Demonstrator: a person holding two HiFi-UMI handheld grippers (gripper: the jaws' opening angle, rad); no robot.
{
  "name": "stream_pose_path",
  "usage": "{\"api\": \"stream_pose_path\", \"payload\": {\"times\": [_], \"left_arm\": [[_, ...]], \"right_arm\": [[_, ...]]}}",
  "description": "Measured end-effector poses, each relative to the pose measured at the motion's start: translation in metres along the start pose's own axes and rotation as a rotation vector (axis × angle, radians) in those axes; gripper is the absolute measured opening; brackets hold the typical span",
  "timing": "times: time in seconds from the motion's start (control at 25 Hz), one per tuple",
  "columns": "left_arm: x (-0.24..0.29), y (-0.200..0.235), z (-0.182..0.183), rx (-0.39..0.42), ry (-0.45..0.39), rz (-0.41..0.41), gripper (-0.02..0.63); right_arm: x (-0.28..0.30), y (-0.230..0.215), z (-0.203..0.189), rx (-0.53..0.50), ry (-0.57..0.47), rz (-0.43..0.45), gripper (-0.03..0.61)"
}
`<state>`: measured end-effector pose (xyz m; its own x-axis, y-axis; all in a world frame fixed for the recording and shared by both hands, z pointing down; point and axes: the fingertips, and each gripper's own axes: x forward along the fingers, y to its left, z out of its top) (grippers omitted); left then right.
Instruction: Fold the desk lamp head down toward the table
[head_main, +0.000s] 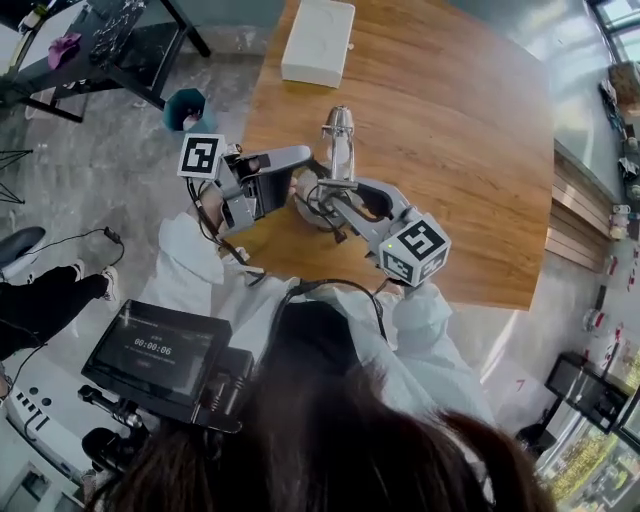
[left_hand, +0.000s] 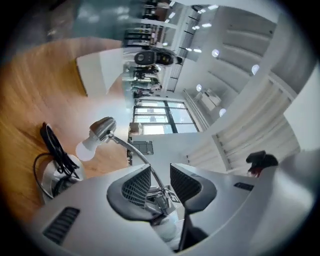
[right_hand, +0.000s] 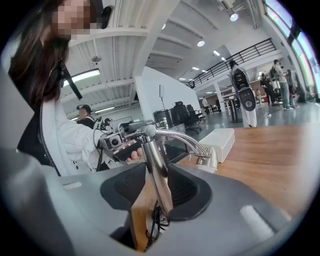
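Observation:
A chrome desk lamp stands near the front edge of the wooden table (head_main: 470, 150). Its head (head_main: 338, 122) (left_hand: 102, 128) (right_hand: 212, 161) with a white bulb (left_hand: 84, 149) hangs at the end of a thin curved arm (left_hand: 131, 149). My right gripper (head_main: 336, 196) (right_hand: 159, 181) is shut on the lamp's upright post (right_hand: 156, 167), below its top joint. My left gripper (head_main: 304, 158) (left_hand: 160, 178) is open. The thin arm runs between its jaws, close to the left pad, and the pads do not press on it. A black cable (left_hand: 54, 149) lies coiled on the lamp base (left_hand: 50, 181).
A white box (head_main: 318, 40) (right_hand: 220, 142) lies at the table's far end, beyond the lamp. Left of the table on the floor are a teal bin (head_main: 186, 108), a black desk (head_main: 120, 45) and a seated person's leg (head_main: 50, 298). A monitor (head_main: 155, 352) hangs at my chest.

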<state>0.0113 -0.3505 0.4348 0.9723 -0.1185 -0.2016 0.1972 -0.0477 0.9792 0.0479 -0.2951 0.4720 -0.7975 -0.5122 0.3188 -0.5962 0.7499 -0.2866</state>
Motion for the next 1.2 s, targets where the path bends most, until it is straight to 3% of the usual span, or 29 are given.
{"api": "stream_pose_path", "payload": {"times": [0.16, 0.32, 0.48, 0.64, 0.72, 0.92, 1.2], "left_arm": [[0.001, -0.031, -0.01, 0.337, -0.056, 0.133, 0.119], [0.005, -0.073, -0.02, 0.736, -0.162, 0.284, 0.004], [0.013, -0.114, -0.018, 1.005, -0.211, 0.38, 0.003], [0.002, -0.138, -0.009, 1.271, -0.254, 0.556, 0.003], [0.007, -0.141, -0.006, 1.334, -0.252, 0.617, 0.003], [0.045, -0.141, -0.003, 1.381, -0.279, 0.685, 0.003], [0.048, -0.134, -0.003, 1.413, -0.288, 0.729, 0.003]], "right_arm": [[-0.018, 0.003, -0.001, 0.067, -0.041, -0.069, 0.13], [-0.05, 0.01, 0.005, 0.074, -0.065, -0.168, 0.109], [-0.071, -0.001, 0.036, 0.036, -0.111, -0.317, 0.002], [-0.061, 0.006, 0.081, 0.019, -0.205, -0.383, 0.002], [-0.054, 0.006, 0.101, -0.026, -0.21, -0.404, 0.002], [-0.061, -0.009, 0.14, -0.076, -0.25, -0.407, 0.002], [-0.054, -0.006, 0.148, -0.095, -0.266, -0.388, 0.002]]}}
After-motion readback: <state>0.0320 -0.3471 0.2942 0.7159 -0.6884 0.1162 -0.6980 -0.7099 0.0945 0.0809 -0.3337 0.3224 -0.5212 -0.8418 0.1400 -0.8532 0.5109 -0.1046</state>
